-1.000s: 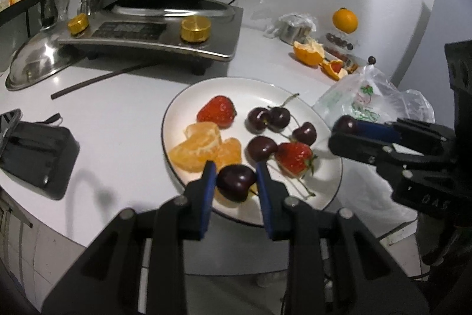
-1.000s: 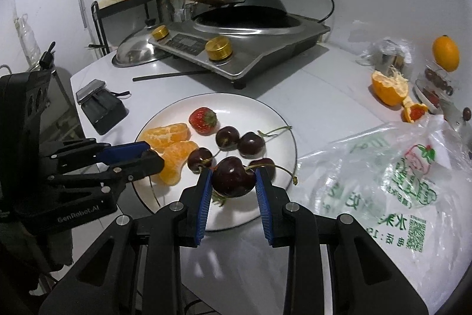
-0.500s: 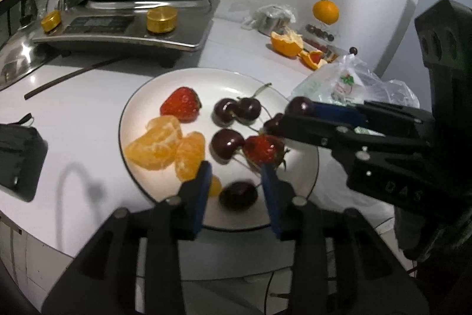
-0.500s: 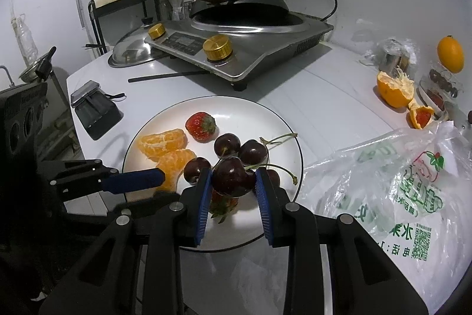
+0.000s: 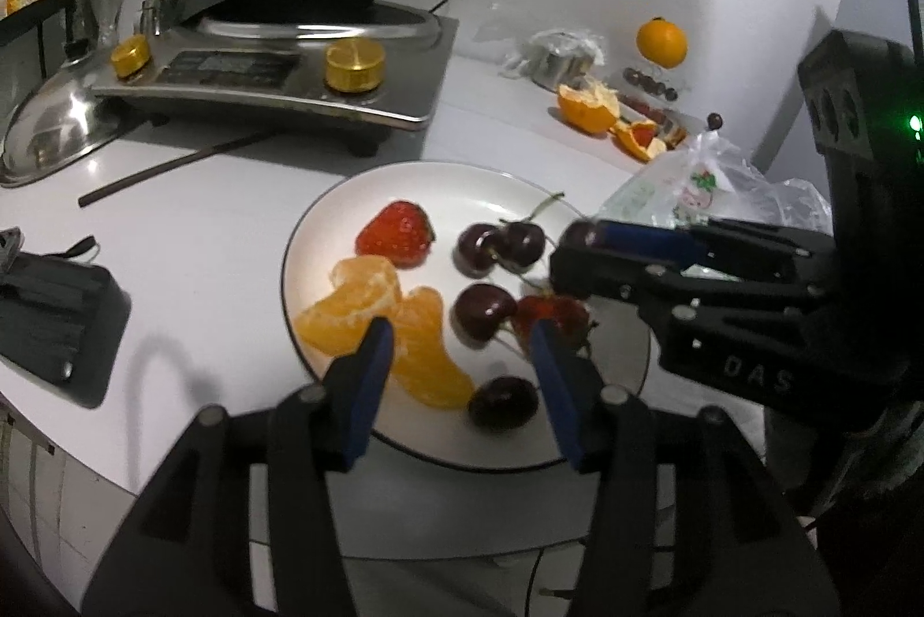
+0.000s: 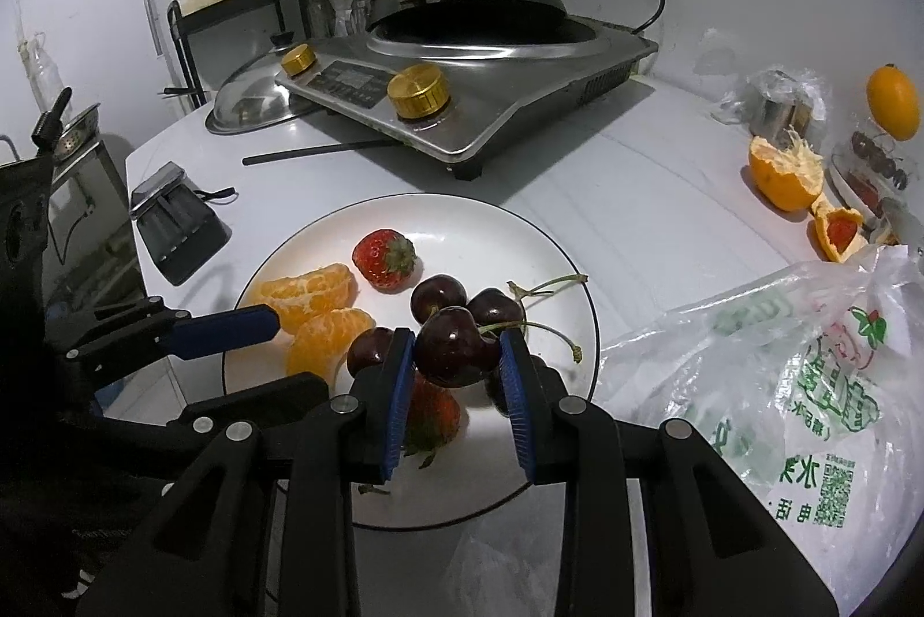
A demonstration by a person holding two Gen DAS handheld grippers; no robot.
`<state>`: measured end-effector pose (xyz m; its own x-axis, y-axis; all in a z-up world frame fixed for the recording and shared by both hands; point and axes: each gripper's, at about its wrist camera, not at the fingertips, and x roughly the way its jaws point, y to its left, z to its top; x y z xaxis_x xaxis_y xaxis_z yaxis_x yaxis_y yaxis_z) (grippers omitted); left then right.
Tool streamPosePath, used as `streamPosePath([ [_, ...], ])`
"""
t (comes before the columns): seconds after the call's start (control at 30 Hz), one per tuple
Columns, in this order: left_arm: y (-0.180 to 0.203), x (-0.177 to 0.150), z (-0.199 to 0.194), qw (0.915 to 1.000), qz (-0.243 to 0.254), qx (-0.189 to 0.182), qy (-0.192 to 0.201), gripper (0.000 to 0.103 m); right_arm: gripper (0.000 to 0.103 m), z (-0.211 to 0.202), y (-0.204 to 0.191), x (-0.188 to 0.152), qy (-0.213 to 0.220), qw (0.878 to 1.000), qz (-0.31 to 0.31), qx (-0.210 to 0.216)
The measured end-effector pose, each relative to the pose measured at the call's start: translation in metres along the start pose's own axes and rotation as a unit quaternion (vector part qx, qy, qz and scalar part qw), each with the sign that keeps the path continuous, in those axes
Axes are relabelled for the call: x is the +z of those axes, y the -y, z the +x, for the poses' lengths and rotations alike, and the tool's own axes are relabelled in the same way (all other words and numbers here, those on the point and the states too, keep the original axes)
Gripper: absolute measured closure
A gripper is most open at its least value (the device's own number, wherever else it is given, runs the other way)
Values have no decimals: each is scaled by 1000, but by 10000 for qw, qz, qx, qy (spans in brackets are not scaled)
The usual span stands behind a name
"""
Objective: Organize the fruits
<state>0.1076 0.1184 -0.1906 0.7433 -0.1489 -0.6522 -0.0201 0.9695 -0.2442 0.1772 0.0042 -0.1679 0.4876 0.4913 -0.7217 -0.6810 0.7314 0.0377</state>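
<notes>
Dark red cherry point(image 6: 453, 346) sits clamped in the right gripper point(image 6: 456, 357) above the round white plate point(image 6: 537, 247); the left gripper point(image 5: 462, 345) gapes wide, holding nothing.

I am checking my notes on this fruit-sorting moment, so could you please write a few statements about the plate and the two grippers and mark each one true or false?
1. The right gripper is shut on a dark cherry. True.
2. The left gripper clamps an orange segment. False: its jaws stand open and hold nothing.
3. The white plate carries two strawberries. True: one at the far side, another nearer.
4. The whole orange lies on the plate. False: it sits far back by the wall.
5. A cherry lies on the plate near the left gripper's open jaws. True.
</notes>
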Motion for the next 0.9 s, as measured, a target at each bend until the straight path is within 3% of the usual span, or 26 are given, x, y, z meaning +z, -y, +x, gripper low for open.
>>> streamPosePath([
  [0.07,0,-1,0,10000,10,25,-14,52,58,-1,1,0,16,10000,30,34],
  [0.27,3,-2,-4,9999,47,101,36,50,57,-10,2,-1,85,9999,55,-15],
  [0.4,6,-1,-12,9997,34,173,162,34,57,-21,3,-4,165,9998,69,-81],
  [0.67,17,-3,-32,9989,81,323,326,32,57,-51,3,-17,309,9992,90,-221],
  [0.8,27,-8,-44,9984,132,343,421,16,57,-67,3,-25,393,9988,117,-274],
  [0.9,36,-10,-54,9979,181,360,499,15,57,-81,4,-32,474,9983,143,-322],
])
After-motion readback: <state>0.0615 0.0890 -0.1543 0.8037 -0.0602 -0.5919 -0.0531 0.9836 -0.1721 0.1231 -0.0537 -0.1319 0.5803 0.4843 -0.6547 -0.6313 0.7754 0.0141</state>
